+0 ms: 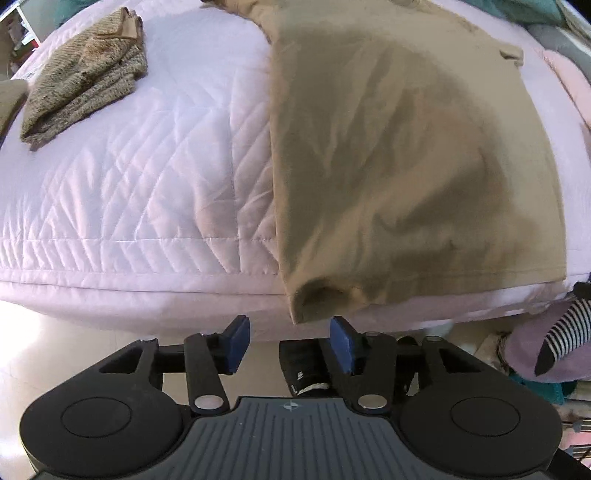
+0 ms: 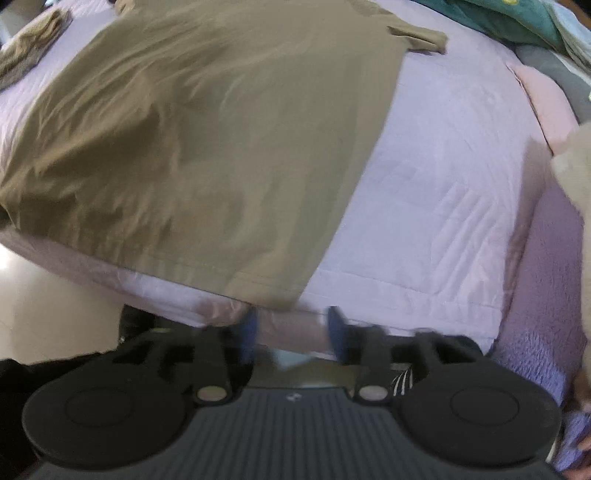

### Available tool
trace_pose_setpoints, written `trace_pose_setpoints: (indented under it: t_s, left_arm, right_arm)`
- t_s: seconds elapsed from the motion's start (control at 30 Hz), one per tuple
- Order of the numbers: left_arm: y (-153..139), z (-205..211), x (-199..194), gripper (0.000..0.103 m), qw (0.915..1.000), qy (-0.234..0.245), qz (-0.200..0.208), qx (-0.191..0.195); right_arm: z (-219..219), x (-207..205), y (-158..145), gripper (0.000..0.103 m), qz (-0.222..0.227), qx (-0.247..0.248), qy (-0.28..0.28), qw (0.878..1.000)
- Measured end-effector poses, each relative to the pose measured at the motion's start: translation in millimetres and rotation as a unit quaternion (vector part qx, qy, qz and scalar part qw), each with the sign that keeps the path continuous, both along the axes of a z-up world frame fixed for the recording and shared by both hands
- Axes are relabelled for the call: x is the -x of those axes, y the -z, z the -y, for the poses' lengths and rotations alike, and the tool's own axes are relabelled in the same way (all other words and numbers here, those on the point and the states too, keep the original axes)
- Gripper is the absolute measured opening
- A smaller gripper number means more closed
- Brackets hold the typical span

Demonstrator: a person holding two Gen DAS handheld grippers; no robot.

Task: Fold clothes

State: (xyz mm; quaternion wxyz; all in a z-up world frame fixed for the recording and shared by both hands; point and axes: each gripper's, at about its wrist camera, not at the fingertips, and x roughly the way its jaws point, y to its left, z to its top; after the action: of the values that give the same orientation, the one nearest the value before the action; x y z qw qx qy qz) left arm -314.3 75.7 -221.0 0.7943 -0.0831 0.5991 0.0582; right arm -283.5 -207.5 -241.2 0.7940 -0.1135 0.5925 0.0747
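A tan shirt (image 1: 399,155) lies spread flat on the pale pink quilted bed (image 1: 147,177), its hem at the near edge. My left gripper (image 1: 290,341) is open and empty, just below the hem's left corner (image 1: 306,299). In the right wrist view the same tan shirt (image 2: 207,140) fills the left half. My right gripper (image 2: 291,328) is open and empty, just below the hem's right corner (image 2: 273,291), over the bed edge (image 2: 406,295). The right wrist view is blurred.
A folded brown knit garment (image 1: 85,74) lies at the bed's far left. A striped sock (image 1: 561,332) and purple cloth sit at the right, off the bed. A fuzzy lilac blanket (image 2: 539,295) and teal bedding (image 2: 480,14) lie on the right.
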Motion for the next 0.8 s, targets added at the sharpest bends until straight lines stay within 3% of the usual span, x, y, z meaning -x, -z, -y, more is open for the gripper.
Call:
trace_pose_setpoints:
  t_s: [0.17,0.37,0.53,0.8]
  left_arm:
    - [-11,9,-17,0.054,0.9996,0.011,0.025,-0.009]
    - [0,13,-40,0.054,0.9993,-0.025,0.028,0.001]
    - [2,14,-45,0.054,0.9993,-0.028,0.002,-0.023]
    - [8,20,-47,0.054,0.9993,-0.026,-0.018,-0.022]
  right_arm:
    - [1,-16,-10,0.051,0.004,-0.046,0.013,0.999]
    - [10,-48,-7,0.057,-0.003,-0.108,0.094,0.99]
    - [3,-51,-1,0.057,-0.001,-0.089,0.081,0.993]
    - [2,-51,11,0.058,-0.021,-0.085,0.094,0.992]
